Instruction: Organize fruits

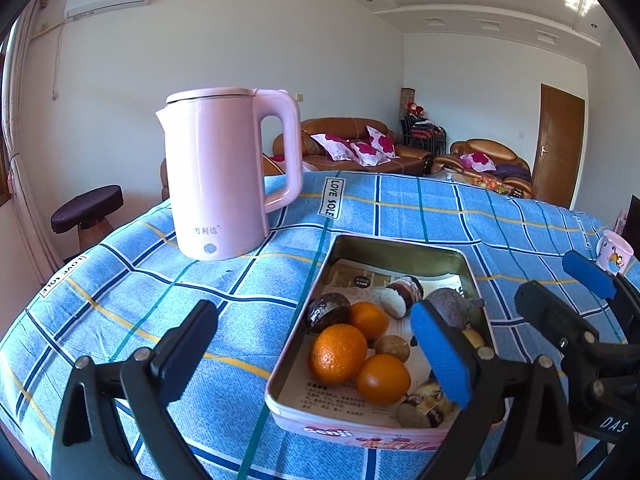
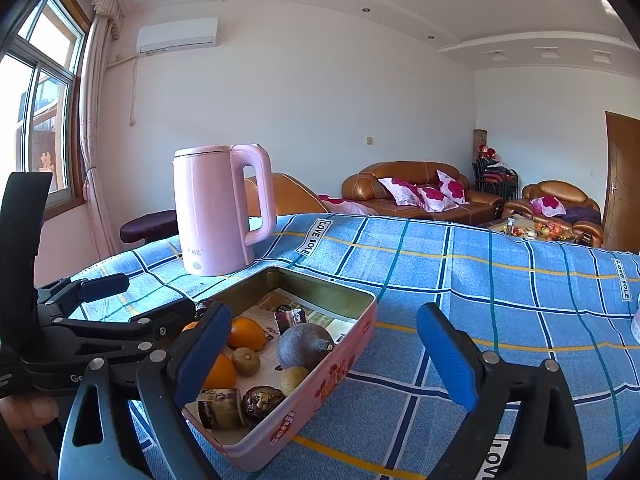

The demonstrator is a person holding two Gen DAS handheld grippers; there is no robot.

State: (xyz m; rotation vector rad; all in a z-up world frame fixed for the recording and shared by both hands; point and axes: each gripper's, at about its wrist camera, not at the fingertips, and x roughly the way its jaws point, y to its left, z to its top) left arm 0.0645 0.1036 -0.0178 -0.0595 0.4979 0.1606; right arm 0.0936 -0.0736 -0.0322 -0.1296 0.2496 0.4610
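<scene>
Fruit sits in a pink tin (image 1: pixel 362 434) on the desk (image 1: pixel 200 280), which is covered by a blue checked cloth. Inside the tin, on printed paper, three oranges (image 1: pixel 338 354) cluster toward its near left part, a small brown fruit (image 1: pixel 393 347) lies just beside them, and a big dull purple fruit (image 2: pixel 305 345) lies toward the right wall. Some dark wrapped snacks (image 2: pixel 221 408) lie among them, near the tin's front and back.

A pink kettle (image 1: pixel 228 172) stands upright behind the tin, to its left, handle turned right.

The left gripper (image 1: pixel 316 354) hangs over the tin's near end with jaws spread wide, holding nothing; its blue-padded finger is above the fruit, its other finger is left of the tin. The right gripper (image 2: pixel 324 352) is wide too and empty, one finger over the tin's near corner, the other right of it above the cloth. A small cup (image 1: pixel 614 249) stands far right of the tin.
</scene>
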